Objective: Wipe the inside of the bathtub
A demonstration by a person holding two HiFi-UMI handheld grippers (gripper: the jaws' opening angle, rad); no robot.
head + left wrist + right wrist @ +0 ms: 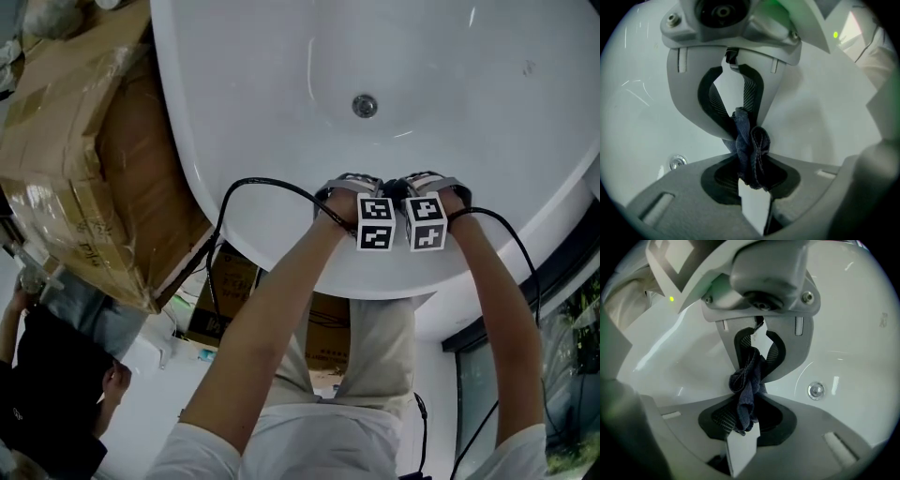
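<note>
Head view hides the dark cloth (753, 140) that left tongs (746, 158) and right tongs (747, 397) clamp.

No wording can be read in any view. At about six o'clock in the head view, a cardboard box (328, 345) below the bathtub (281, 94) rim carries lines of dark print, too small to make out. The two marker cubes (376, 223) at centre show only black-and-white square patterns.
</note>
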